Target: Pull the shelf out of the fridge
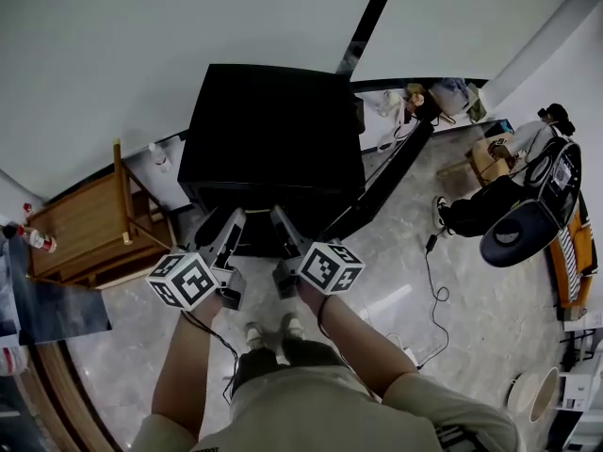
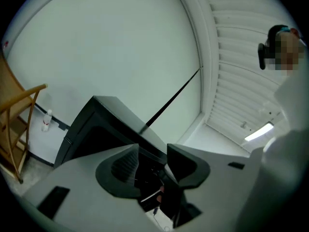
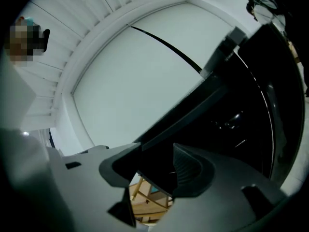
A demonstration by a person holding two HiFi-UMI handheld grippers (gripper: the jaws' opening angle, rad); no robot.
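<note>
A black fridge (image 1: 273, 139) stands against the white wall, its door (image 1: 386, 182) swung open to the right. Both grippers are held side by side at its dark open front, low down. My left gripper (image 1: 233, 226) is open; in the left gripper view its jaws (image 2: 152, 166) stand apart with only the dark interior (image 2: 91, 124) behind them. My right gripper (image 1: 281, 222) is open too; its jaws (image 3: 154, 170) are apart before the black fridge (image 3: 231, 115), nothing pressed between them. The shelf cannot be made out in the dark inside.
A wooden rack (image 1: 89, 229) stands left of the fridge, with a bottle (image 1: 38, 240) near it. An office chair (image 1: 523, 229) and a cable (image 1: 435, 290) are on the floor at the right. The person's feet (image 1: 268, 330) are just behind the grippers.
</note>
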